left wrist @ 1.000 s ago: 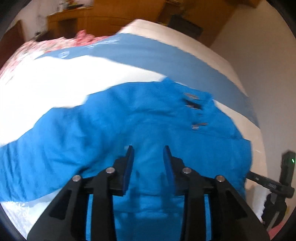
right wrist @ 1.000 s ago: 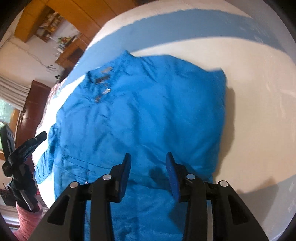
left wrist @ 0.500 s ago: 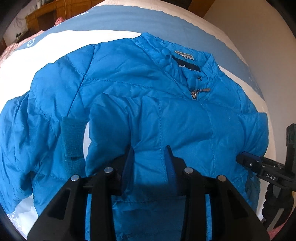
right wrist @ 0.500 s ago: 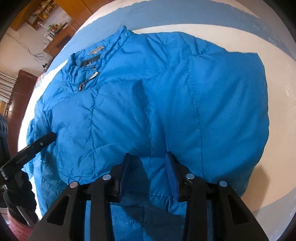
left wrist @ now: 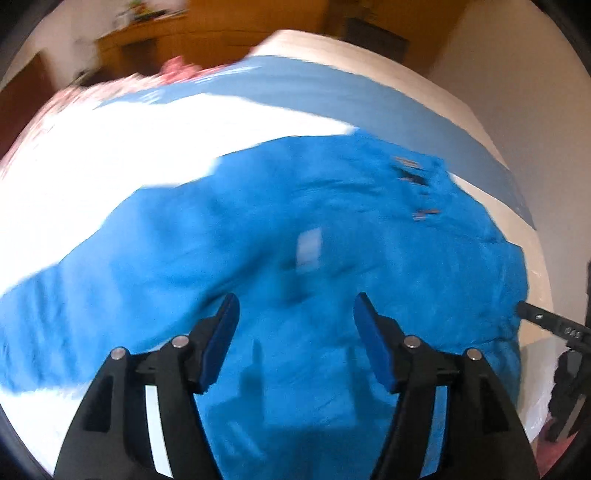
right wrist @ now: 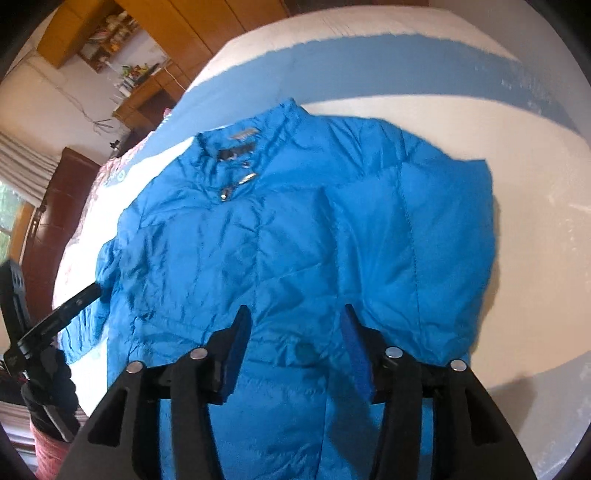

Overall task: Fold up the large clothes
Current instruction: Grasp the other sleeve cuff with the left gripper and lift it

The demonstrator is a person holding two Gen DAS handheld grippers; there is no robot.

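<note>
So both grippers just let go: the left gripper (left wrist: 295,310) has been opening and its fingers are now spread with nothing between them, same for the right gripper (right wrist: 295,321). The blue jacket (right wrist: 295,240) lies flat, front up, on the bed (right wrist: 535,221); reads like one fold done. White-and-blue sheet, wooden cabinets (right wrist: 155,22) behind.

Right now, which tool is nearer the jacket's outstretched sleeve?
Left. The left tool hovers above the jacket beside the sleeve; the right tool over the opposite half. Both tools' jaws just opened, empty.
</note>
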